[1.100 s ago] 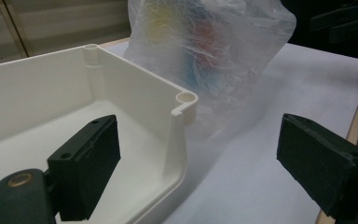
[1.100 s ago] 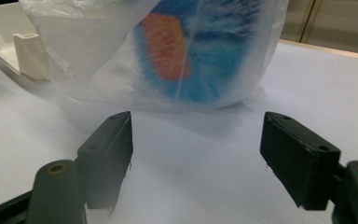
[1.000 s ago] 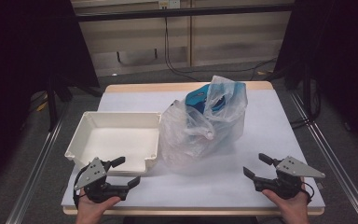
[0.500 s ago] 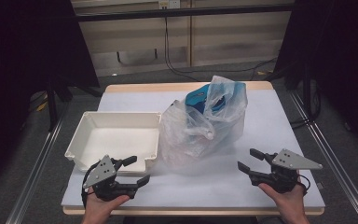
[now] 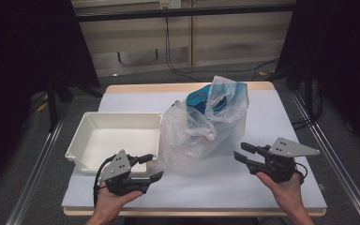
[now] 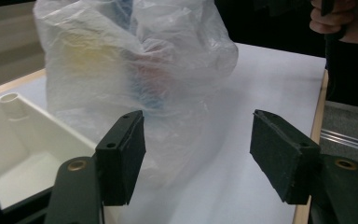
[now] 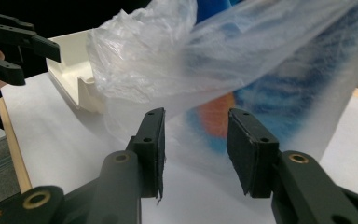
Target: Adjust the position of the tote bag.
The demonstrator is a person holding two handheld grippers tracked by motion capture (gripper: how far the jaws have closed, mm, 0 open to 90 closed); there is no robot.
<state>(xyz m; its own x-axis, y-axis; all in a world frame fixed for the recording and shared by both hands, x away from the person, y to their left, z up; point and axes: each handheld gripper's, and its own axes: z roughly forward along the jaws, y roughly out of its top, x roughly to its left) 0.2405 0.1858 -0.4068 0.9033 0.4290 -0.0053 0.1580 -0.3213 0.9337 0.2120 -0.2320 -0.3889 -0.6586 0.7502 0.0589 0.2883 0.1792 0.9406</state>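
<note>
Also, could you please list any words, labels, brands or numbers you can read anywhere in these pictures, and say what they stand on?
None can be read.
Plastic bag: blue, orange and yellow shapes show through the film, too blurred to tell whether they carry print.
White tray: plain, no marking.
Grey plates on the left claw and right claw: holes, no lettering.

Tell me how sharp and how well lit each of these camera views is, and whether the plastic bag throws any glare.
High view: table evenly lit, surroundings nearly black, plastic bag slightly soft with mild sheen, no harsh glare. Left gripper view: pads sharp, bag hazy and bright, white tray a little washed out. Right gripper view: pads crisp, bag close and blurred, colours inside smeared.
</note>
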